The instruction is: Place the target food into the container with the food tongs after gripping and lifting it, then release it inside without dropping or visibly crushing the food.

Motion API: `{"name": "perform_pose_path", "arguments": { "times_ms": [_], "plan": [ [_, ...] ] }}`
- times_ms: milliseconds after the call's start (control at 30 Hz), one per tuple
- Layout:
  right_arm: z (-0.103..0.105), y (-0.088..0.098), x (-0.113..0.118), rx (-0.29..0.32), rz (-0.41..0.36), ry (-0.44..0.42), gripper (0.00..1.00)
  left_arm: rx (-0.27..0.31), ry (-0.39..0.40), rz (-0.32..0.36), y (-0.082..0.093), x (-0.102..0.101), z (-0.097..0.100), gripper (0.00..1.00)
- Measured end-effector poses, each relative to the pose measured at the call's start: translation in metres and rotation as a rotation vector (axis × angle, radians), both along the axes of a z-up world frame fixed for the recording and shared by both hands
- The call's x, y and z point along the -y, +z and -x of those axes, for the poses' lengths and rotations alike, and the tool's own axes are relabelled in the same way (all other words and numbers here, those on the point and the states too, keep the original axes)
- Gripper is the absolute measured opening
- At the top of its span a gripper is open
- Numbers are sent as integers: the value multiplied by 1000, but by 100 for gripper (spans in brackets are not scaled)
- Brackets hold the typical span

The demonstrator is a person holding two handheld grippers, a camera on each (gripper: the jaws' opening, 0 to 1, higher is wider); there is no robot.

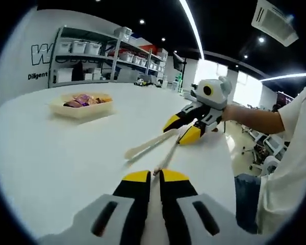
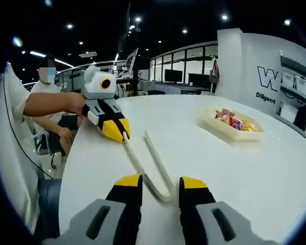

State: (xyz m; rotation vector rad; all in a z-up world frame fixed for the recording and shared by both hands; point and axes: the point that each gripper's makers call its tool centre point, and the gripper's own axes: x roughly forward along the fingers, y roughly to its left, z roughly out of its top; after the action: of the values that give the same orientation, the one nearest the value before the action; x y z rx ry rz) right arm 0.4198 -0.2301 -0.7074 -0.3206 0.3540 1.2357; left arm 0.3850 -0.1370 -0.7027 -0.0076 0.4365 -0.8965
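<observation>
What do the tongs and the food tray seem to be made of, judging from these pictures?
The tongs look like cream plastic with a matte finish: one uniform colour and no metallic shine, though light wood cannot be ruled out. The tray looks like thin pale plastic or pulp, with a dull, slightly soft rim; the pictures leave this open. It holds food in shiny, colourful wrappers, probably foil or film.

A broad white table (image 1: 66, 158) curves through both views. Behind it in the left gripper view stands a metal shelving rack (image 1: 109, 56) loaded with white storage bins (image 1: 85, 47), against a white wall with dark lettering (image 1: 41, 53). Long light strips (image 1: 194, 23) and an air-conditioning unit (image 1: 275, 20) hang from the dark ceiling. Glass-walled offices (image 2: 186, 64) show in the right gripper view.
</observation>
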Motion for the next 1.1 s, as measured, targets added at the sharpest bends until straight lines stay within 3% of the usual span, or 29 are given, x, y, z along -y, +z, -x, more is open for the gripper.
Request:
{"name": "perform_pose_path", "arguments": {
  "times_ms": [100, 200, 233, 267, 400, 500, 600, 667, 767, 867, 933, 1033, 1100],
  "plan": [
    [0, 4, 2, 8, -11, -12, 28, 20, 14, 3, 3, -2, 0, 10],
    [0, 5, 5, 11, -20, -20, 42, 57, 50, 6, 7, -6, -4, 18],
    [0, 7, 6, 14, -28, -29, 45, 129, 41, -5, 13, -6, -4, 22],
    [1, 7, 8, 13, -30, -34, 46, 147, 43, 6, 16, -6, -4, 24],
    [5, 12, 9, -18, -61, -56, 47, 148, 104, 39, 23, -11, -5, 38],
    [7, 23, 8, -32, -98, -82, 52, 137, 184, 33, 24, -20, -9, 53],
    [6, 33, 7, -21, -123, -106, 59, 157, 202, 23, 27, -22, -11, 62],
    [5, 40, 8, 13, -137, -120, 66, 232, 235, 6, 35, -27, -14, 68],
    [5, 42, 10, 39, -135, -135, 79, 306, 293, 7, 49, -34, -16, 84],
    [5, 47, 13, 51, -140, -150, 86, 309, 300, -9, 52, -35, -14, 88],
    [3, 50, 15, 48, -144, -170, 90, 281, 379, -31, 49, -46, -19, 98],
    [2, 56, 17, 69, -151, -190, 100, 226, 412, 6, 50, -48, -19, 99],
    [1, 60, 19, 73, -148, -207, 99, 207, 413, -5, 48, -47, -18, 99]
  ]
}}
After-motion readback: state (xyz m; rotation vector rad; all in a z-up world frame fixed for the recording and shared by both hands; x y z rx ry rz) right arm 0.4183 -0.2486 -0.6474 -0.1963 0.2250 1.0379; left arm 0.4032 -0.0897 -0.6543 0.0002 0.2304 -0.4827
